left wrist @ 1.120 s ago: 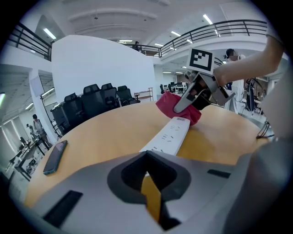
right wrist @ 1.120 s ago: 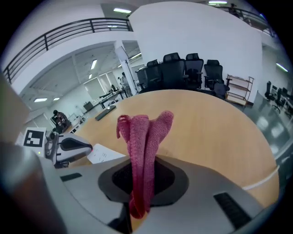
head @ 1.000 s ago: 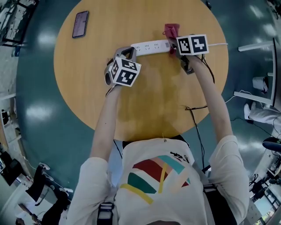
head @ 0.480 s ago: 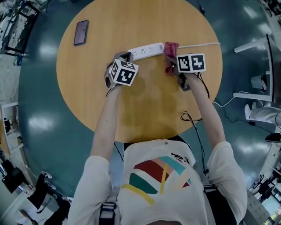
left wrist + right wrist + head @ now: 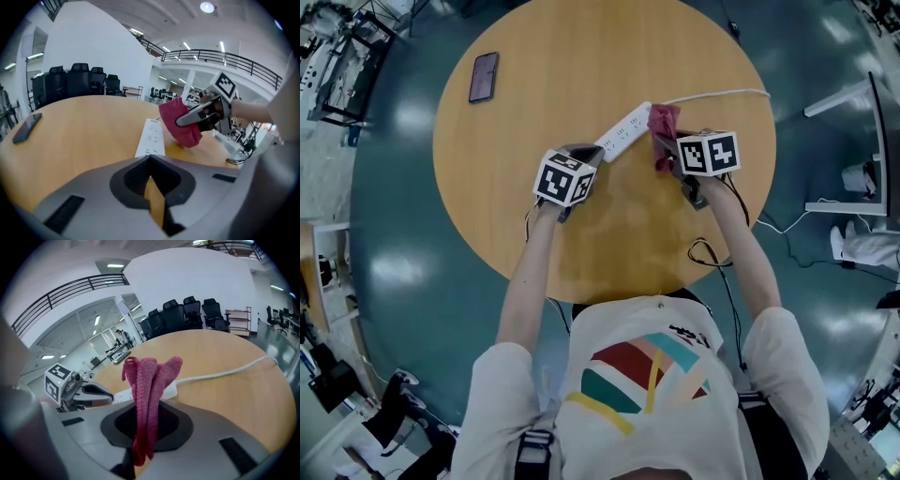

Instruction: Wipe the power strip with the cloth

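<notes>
Left gripper (image 5: 589,155) (image 5: 151,161): jaws pressed together, nothing between them. Tips sit at the near end of the long white plastic power strip (image 5: 623,131) (image 5: 151,138) (image 5: 170,391); can't confirm contact, since the gripper body covers that end in the left gripper view.

Right gripper (image 5: 664,148) (image 5: 146,408): jaws pinching a crumpled magenta knitted cloth (image 5: 664,120) (image 5: 180,122) (image 5: 150,380). The cloth bunches up past the tips and sits at the strip's far end, where the white cord (image 5: 722,94) (image 5: 225,372) comes out.

The strip lies flat on the round wooden table (image 5: 581,56), slanted in the head view from the left gripper up toward the cloth, sockets facing up. The cord runs off toward the table's right edge.

A dark slim smartphone (image 5: 483,77) (image 5: 27,127) lies flat near the table's far left edge, well apart from the strip.

Both of the person's forearms reach in from the near side. Beyond the table, a row of black office chairs (image 5: 79,77) (image 5: 187,310).
</notes>
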